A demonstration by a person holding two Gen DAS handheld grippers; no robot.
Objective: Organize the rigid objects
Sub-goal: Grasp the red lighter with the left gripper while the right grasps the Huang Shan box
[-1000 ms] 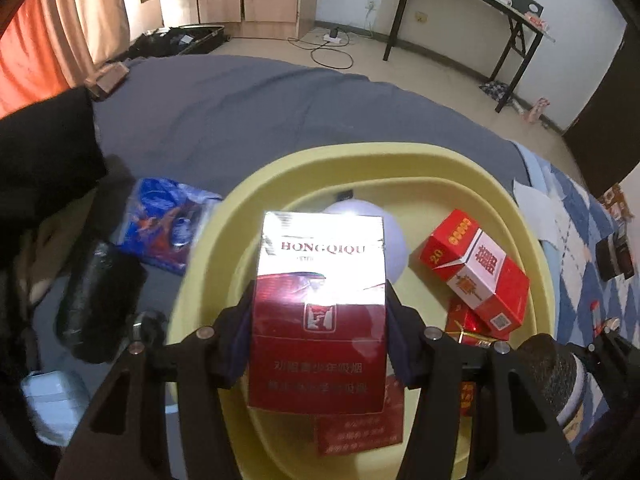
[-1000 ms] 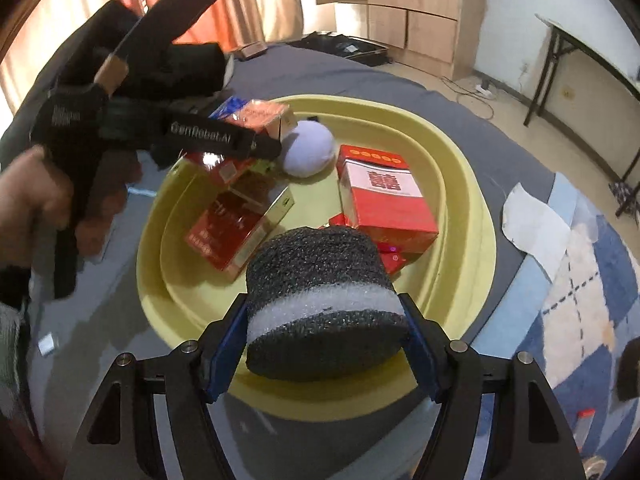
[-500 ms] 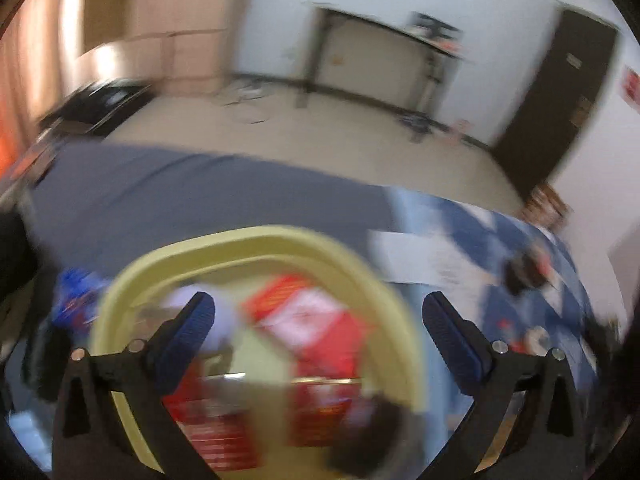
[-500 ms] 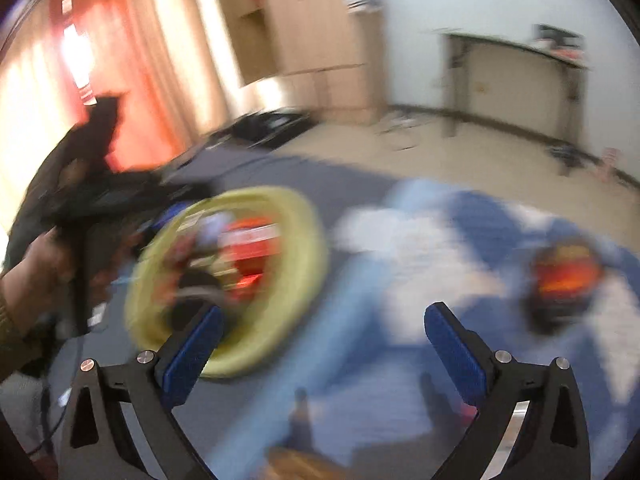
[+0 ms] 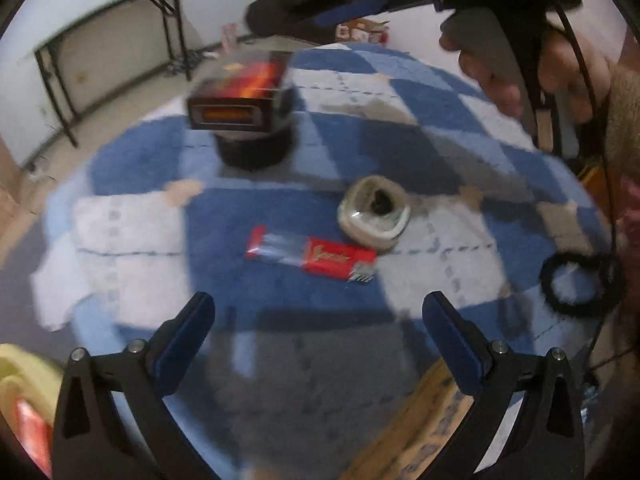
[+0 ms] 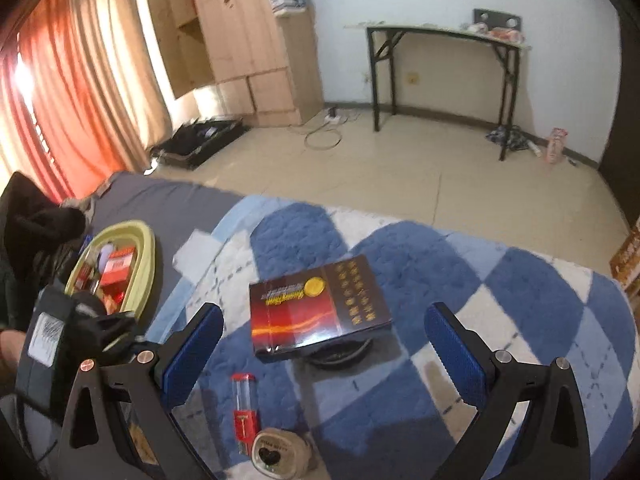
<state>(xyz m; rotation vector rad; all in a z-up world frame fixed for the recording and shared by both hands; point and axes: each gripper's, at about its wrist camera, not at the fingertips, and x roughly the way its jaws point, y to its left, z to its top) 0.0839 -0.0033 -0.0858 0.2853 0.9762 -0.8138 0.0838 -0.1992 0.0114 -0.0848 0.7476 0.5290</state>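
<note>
- Quilt [image 6: 420, 248]: blue-and-white checks carry everything not yet sorted.
- Basin [image 6: 146, 264]: yellow, off the quilt's left edge, already holding red packs.
- Box [image 6: 316, 308]: dark, mid-quilt; probably next, so square the pads to its sides.
- Red tube [image 6: 244, 412] and round tin [image 6: 280, 456]: just beside the box.
- Left gripper [image 5: 318, 344] and right gripper [image 6: 324, 348]: both have just spread wide and carry nothing.

Ahead of me I see a black folding table [image 6: 444, 36] against the white wall, a wooden wardrobe [image 6: 240, 40] with one door open, orange curtains [image 6: 72, 92], and a cable [image 6: 324, 138] on the floor.
</note>
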